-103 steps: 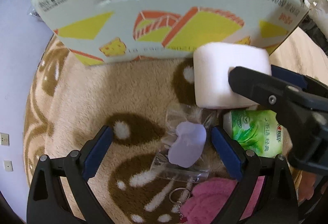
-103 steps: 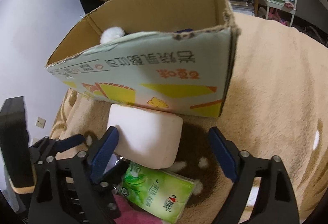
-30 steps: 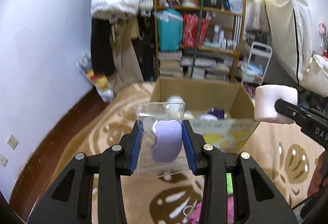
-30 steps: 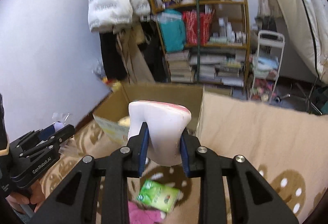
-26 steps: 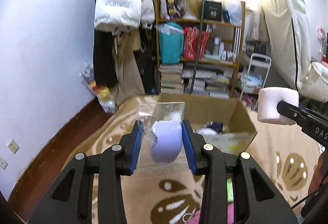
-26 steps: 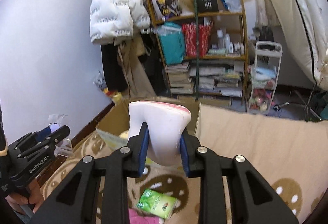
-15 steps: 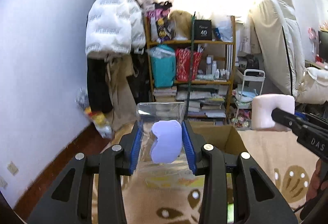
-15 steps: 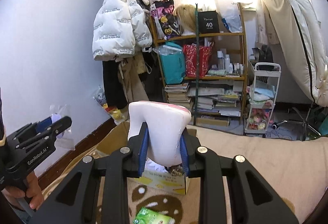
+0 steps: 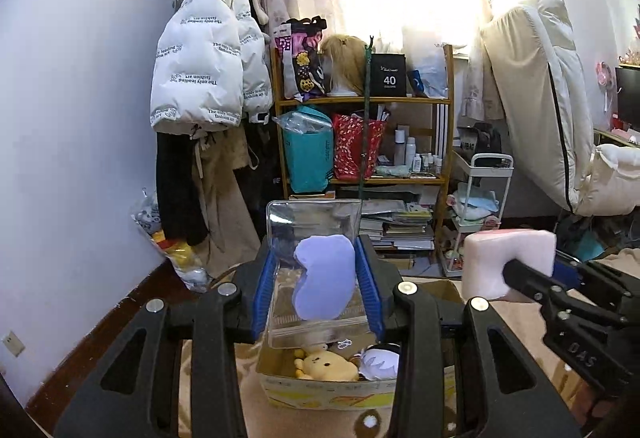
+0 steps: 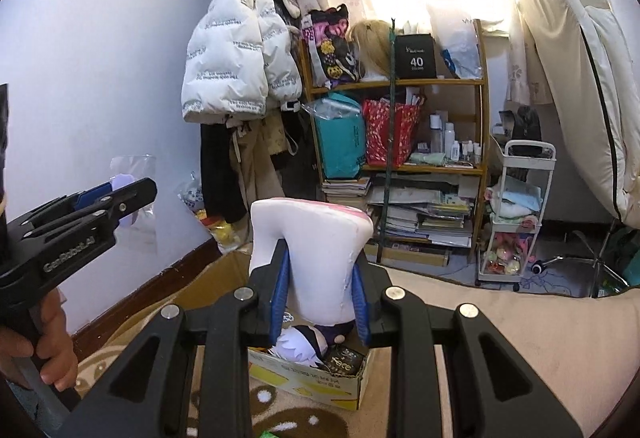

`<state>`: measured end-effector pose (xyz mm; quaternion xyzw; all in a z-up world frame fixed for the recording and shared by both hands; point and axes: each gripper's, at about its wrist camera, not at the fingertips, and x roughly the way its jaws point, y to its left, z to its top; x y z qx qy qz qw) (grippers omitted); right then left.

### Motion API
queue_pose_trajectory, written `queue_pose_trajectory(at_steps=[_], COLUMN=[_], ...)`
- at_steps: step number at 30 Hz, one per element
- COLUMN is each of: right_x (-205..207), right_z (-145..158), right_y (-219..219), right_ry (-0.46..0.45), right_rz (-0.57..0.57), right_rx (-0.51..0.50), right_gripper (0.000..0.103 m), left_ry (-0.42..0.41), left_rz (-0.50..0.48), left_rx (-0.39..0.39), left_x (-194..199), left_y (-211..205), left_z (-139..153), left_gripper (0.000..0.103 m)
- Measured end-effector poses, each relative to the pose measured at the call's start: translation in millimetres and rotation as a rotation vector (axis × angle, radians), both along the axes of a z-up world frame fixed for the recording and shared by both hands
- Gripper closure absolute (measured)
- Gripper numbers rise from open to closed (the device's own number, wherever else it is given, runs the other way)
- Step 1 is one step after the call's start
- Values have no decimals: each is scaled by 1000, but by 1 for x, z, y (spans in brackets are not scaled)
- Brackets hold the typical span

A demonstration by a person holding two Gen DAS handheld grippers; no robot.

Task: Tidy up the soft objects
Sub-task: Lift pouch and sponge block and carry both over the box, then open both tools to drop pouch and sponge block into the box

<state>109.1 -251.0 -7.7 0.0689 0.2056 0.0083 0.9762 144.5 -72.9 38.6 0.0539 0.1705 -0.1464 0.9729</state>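
Two grippers up in front of me, both loaded. Bottom centre of the left wrist view, my left gripper (image 9: 316, 292) is clamped on a clear plastic bag (image 9: 318, 270) with a lilac pad (image 9: 325, 282) inside; the blue pads press the bag from both sides and it stands upright between them. At the right edge of that same view the right gripper (image 9: 532, 280) pokes in, carrying the pink-white foam block (image 9: 505, 260).

Over on the right wrist view, the right gripper (image 10: 319, 300) is squeezing that foam block (image 10: 310, 258) hard at bottom centre, the block pinched narrow between the pads and bulging above them. At lower left a hand (image 10: 38, 338) grips the left gripper's handle.

Just beyond the fingertips, low in both views, sits the open cardboard box (image 9: 332, 392) on a beige patterned blanket (image 10: 520, 338). Inside I see a yellow plush toy (image 9: 324, 362) and a white-and-purple plush (image 10: 302, 344) beside it.

Further back, a cluttered wooden shelf (image 9: 366, 101) stands mid-frame, a white puffer jacket (image 9: 200, 65) hangs upper left, and a white trolley (image 10: 516, 213) is at the right.
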Motion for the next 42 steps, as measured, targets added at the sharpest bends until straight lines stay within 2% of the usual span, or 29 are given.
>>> queue_pose_trajectory(at_steps=[6, 10, 15, 24, 27, 28, 29, 33, 37, 39, 42], right_x=[13, 21, 28, 38, 41, 41, 42, 42, 42, 41, 39], right_z=[-21, -33, -50, -68, -74, -76, -77, -78, -77, -76, -73], right_y=[-5, -6, -11, -3, -1, -1, -2, -5, -4, -4, -2], right_ry=[53, 88, 137, 205, 227, 234, 238, 249, 249, 243, 240], right_rz=[-5, -2, 8, 19, 24, 21, 21, 16, 5, 2, -5], right_rx=[13, 20, 86, 53, 44, 48, 55, 64, 45, 48, 29], right_gripper=[73, 73, 72, 68, 64, 63, 62, 62, 52, 46, 43], left_ry=[33, 99, 156, 262, 292, 298, 307, 343, 340, 350, 358], left_rz=[5, 19, 20, 16, 28, 34, 39, 53, 115, 118, 129], left_rx=[34, 15, 13, -14, -10, -11, -16, -17, 30, 25, 18], left_x=[14, 30, 45, 67, 71, 72, 72, 74, 74, 74, 73], left_y=[-4, 0, 2, -1, -1, -1, -1, 2, 7, 9, 12], left_z=[-22, -38, -54, -82, -91, -92, -94, -97, -98, -99, -98], left_gripper=[65, 65, 65, 63, 55, 48, 45, 43, 38, 34, 33])
